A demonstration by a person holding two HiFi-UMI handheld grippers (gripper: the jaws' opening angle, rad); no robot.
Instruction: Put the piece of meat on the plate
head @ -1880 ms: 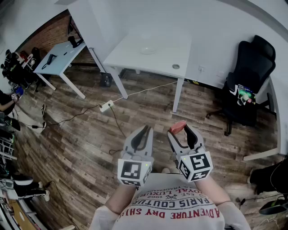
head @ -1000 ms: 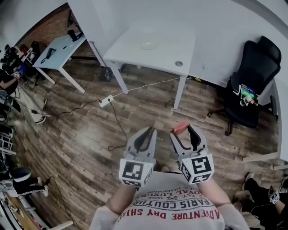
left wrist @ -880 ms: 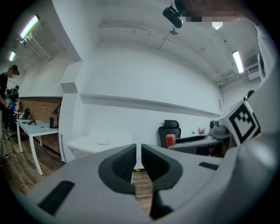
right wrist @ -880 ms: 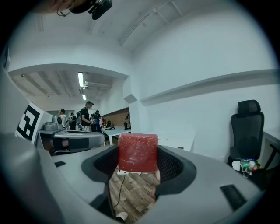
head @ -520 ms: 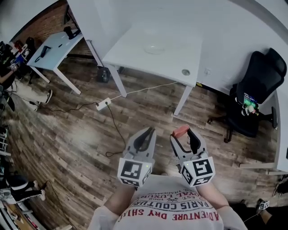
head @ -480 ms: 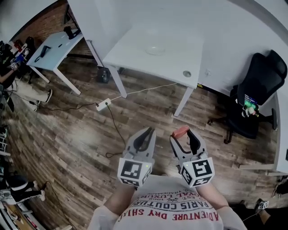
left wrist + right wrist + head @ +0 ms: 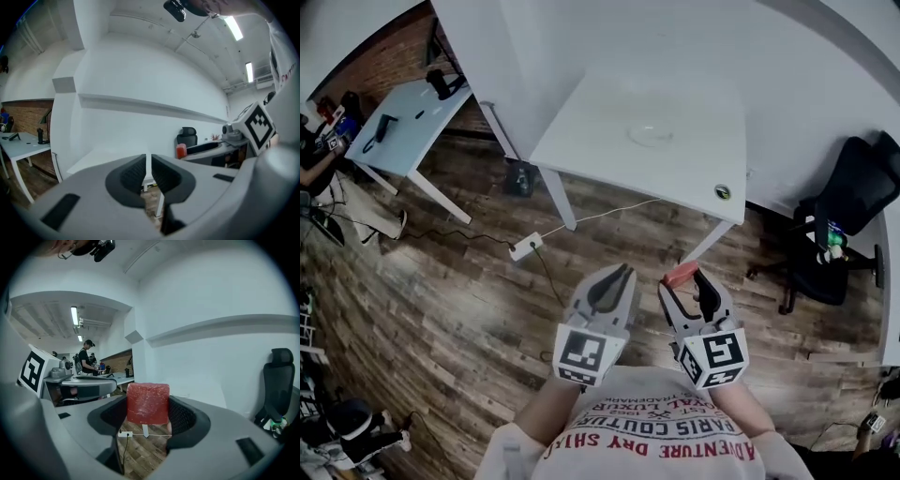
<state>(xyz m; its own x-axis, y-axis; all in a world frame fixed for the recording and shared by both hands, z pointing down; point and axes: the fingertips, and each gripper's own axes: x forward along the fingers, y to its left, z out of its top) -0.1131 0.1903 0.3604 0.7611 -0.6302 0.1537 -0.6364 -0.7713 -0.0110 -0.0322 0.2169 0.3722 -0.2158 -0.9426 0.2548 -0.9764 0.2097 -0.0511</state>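
A red block of meat (image 7: 147, 403) sits clamped between the pads of my right gripper (image 7: 148, 412). In the head view the meat (image 7: 680, 274) pokes out of the right gripper (image 7: 682, 281), held above the wooden floor just short of the white table (image 7: 609, 122). A clear plate (image 7: 650, 134) lies on that table near its far side. My left gripper (image 7: 614, 282) hangs beside the right one, jaws shut with nothing in them. In the left gripper view the left gripper (image 7: 146, 172) shows only a thin slit, and the meat (image 7: 181, 151) appears to its right.
A small round object (image 7: 724, 192) sits by the table's near right corner. A black office chair (image 7: 848, 220) stands to the right. A power strip (image 7: 526, 247) and cable lie on the floor under the table. A second desk (image 7: 398, 117) is at the left, where a person (image 7: 86, 359) stands.
The white table and plate have come nearer and shifted right in the head view. Both grippers keep their pose, the right still holding the meat.
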